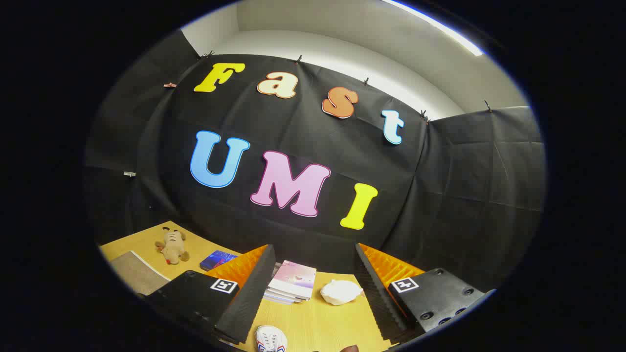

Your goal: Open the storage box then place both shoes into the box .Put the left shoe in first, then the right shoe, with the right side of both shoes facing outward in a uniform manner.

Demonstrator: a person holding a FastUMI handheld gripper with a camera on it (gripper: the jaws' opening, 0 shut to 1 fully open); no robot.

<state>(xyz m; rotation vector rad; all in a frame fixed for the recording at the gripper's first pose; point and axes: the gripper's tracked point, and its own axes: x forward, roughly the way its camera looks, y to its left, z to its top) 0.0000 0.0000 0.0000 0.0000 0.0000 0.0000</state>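
Observation:
My gripper [313,274] is open, its two fingers spread wide with nothing between them, held above a wooden table [332,327] and pointing toward the back wall. Low between the fingers, close to me, the toe of a white shoe [270,339] with red and blue trim pokes into view. A sliver of a dark brown object [349,348] shows just right of the shoe; what it is I cannot tell.
Beyond the fingers a small stack of books [292,284] lies near the table's back edge, with a crumpled white object [341,292] beside it. To the left lie a plush toy [171,247], a dark blue booklet [217,259] and a grey mat [139,274].

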